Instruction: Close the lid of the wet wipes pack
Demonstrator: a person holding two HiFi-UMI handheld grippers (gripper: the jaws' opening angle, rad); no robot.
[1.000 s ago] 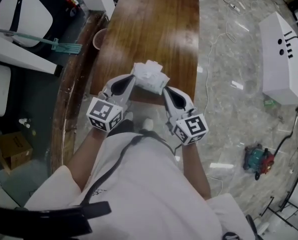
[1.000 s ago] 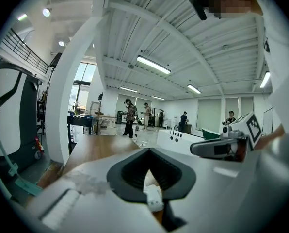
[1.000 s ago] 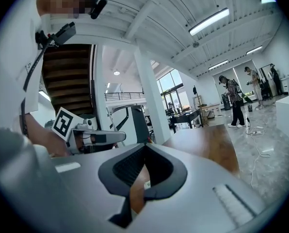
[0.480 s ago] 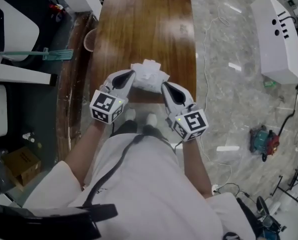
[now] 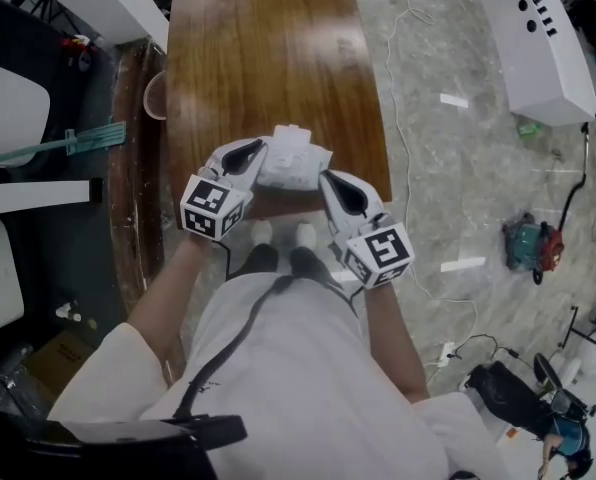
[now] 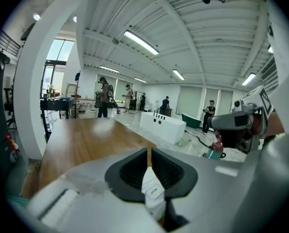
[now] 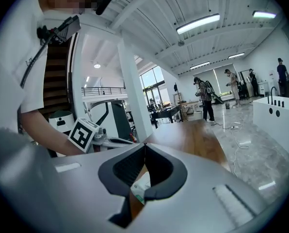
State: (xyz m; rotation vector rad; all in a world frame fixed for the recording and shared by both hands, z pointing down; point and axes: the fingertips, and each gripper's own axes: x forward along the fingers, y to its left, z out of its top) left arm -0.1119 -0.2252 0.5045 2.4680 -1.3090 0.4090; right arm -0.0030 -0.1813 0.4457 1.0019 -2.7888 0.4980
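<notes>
The white wet wipes pack [image 5: 296, 160] sits at the near end of the wooden table [image 5: 268, 48], between my two grippers. At its left edge, my left gripper [image 5: 261, 150] has the white lid flap [image 6: 153, 191], marked "OPEN", between its pads. Its jaws have just been opening slightly, and only a thin slit shows at their tips [image 6: 148, 152]. My right gripper [image 5: 324, 176] is shut on the pack's right edge. In the right gripper view the jaw tips [image 7: 144, 147] meet and a white and green bit of the pack [image 7: 140, 191] shows low between them.
A round pinkish cup [image 5: 155, 95] stands on the dark bench left of the table. On the marble floor to the right are a long white box [image 5: 533, 38], loose cables [image 5: 403, 158] and a teal tool [image 5: 528, 248]. Several people stand far back in the hall.
Both grippers have come down with the pack toward the table's near end, the left one more. The pack's raised top now lies flatter.
</notes>
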